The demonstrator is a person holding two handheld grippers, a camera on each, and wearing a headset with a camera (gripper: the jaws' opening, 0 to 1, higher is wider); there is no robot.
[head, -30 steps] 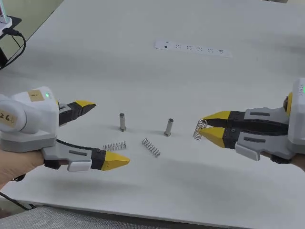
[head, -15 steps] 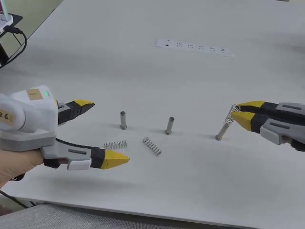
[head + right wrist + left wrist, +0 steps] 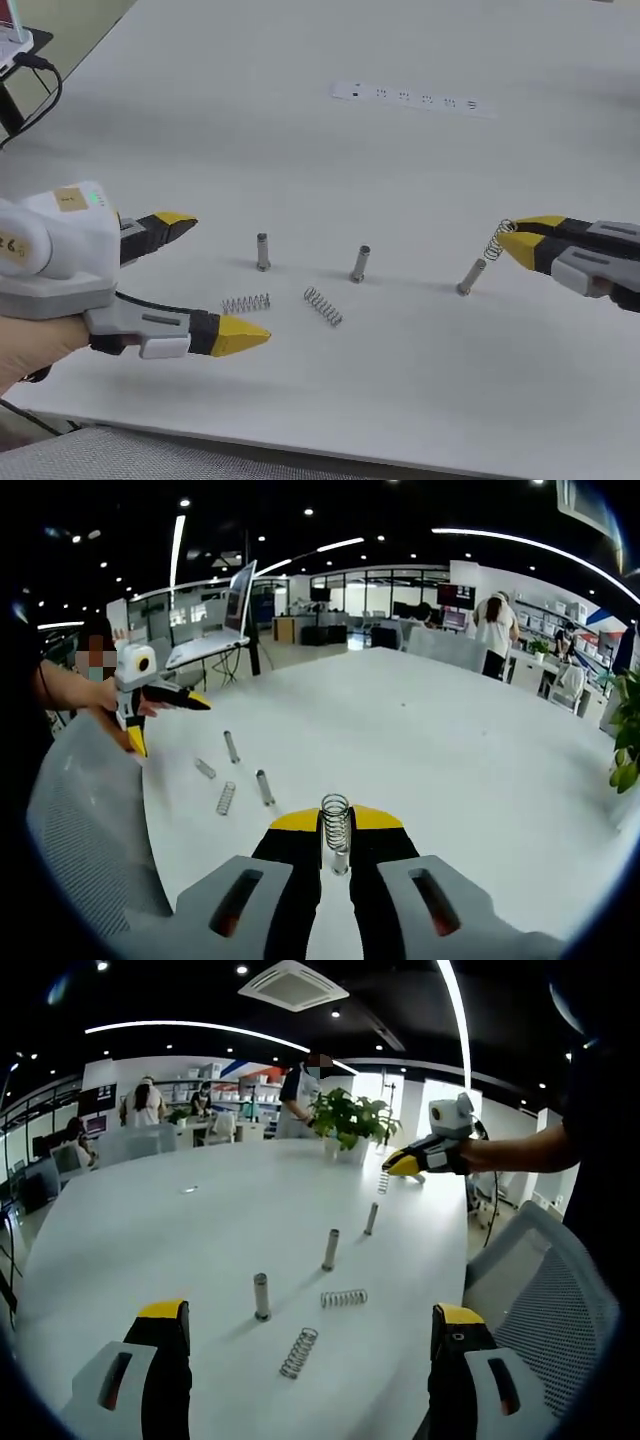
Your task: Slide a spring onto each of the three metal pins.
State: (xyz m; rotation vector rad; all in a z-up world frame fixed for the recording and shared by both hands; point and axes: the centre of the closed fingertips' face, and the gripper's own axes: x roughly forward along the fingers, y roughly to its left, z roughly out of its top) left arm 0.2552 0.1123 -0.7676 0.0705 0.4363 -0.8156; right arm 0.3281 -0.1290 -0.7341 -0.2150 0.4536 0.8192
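The white tabletop (image 3: 300, 130) carries everything, with a power strip (image 3: 410, 99) lying at its far side. My left tool (image 3: 222, 278) hangs low at the near left, jaws spread wide and gripping nothing, as it was a second ago. My right tool (image 3: 512, 236) comes in from the right edge, clenched on the upper end of a spring (image 3: 497, 241). A second ago it held that spring close beside the middle pin; it has since drawn off to the right and a little higher.

Two pins stand upright, the left pin (image 3: 262, 252) and the middle pin (image 3: 360, 264). The right pin (image 3: 471, 277) leans, its top tipped toward the right tool. The held spring slants down in line with that pin, its lower end at the pin's top; I cannot tell whether it is over the tip.

Two loose springs lie flat near the left tool. One spring (image 3: 246, 302) runs left to right and the other spring (image 3: 322, 306) runs diagonally.
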